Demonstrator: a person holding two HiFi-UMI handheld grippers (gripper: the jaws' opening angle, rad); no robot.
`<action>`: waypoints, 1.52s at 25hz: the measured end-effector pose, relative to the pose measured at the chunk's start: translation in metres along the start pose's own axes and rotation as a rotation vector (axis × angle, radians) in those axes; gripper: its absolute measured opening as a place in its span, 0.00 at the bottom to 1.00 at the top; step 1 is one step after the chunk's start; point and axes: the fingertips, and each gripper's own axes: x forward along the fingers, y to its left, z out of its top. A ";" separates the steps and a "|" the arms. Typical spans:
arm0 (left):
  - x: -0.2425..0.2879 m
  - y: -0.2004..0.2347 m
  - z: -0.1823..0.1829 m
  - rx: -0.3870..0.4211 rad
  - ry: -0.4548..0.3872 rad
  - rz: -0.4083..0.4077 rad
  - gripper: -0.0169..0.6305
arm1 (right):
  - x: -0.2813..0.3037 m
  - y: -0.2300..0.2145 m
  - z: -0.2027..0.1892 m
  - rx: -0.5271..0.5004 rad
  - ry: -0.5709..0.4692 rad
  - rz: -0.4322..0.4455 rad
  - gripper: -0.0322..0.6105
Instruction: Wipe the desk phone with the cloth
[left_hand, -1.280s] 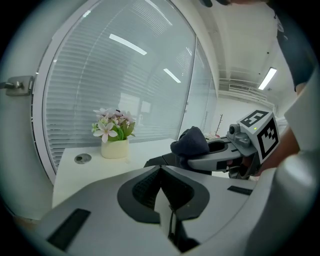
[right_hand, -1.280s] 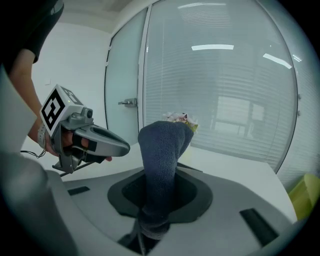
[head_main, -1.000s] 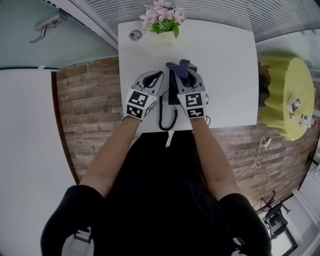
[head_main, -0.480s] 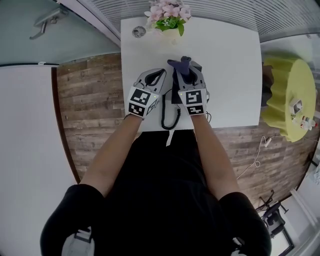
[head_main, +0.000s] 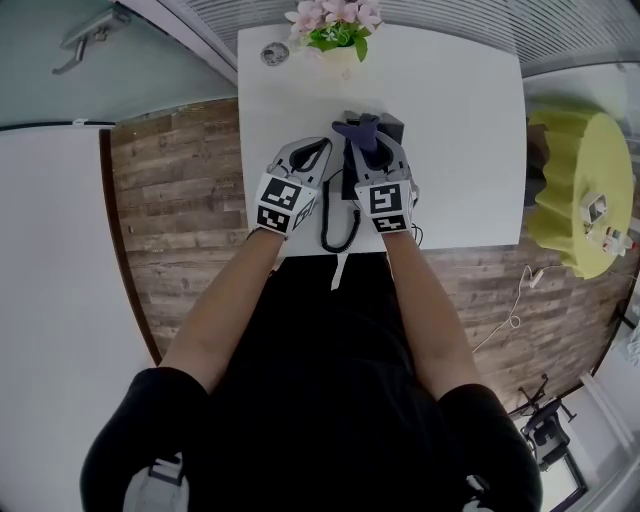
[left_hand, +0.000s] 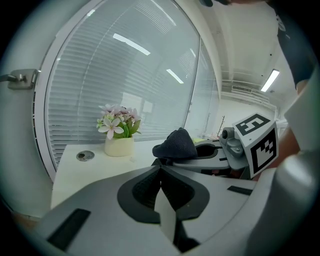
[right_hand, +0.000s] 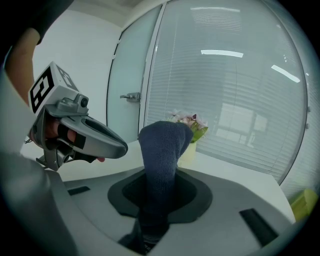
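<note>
Cloth (right_hand: 162, 145) pinched upright in right gripper's (head_main: 366, 142) closed jaws, desk phone (head_main: 393, 124) mostly hidden beneath that gripper, only a dark corner showing, left gripper (left_hand: 160, 171) just beside, jaws together on nothing

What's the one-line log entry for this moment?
right gripper: shut on dark blue knitted cloth, over black desk phone | left gripper: shut, empty, beside phone
</note>
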 end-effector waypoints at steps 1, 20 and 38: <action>-0.001 -0.001 -0.002 -0.001 0.002 0.000 0.04 | -0.001 0.001 -0.001 -0.002 -0.001 0.002 0.20; -0.011 -0.021 -0.038 -0.019 0.048 -0.010 0.04 | -0.030 0.030 -0.041 0.023 0.055 0.026 0.20; -0.025 -0.044 -0.072 -0.027 0.103 -0.029 0.04 | -0.064 0.072 -0.087 0.047 0.124 0.107 0.20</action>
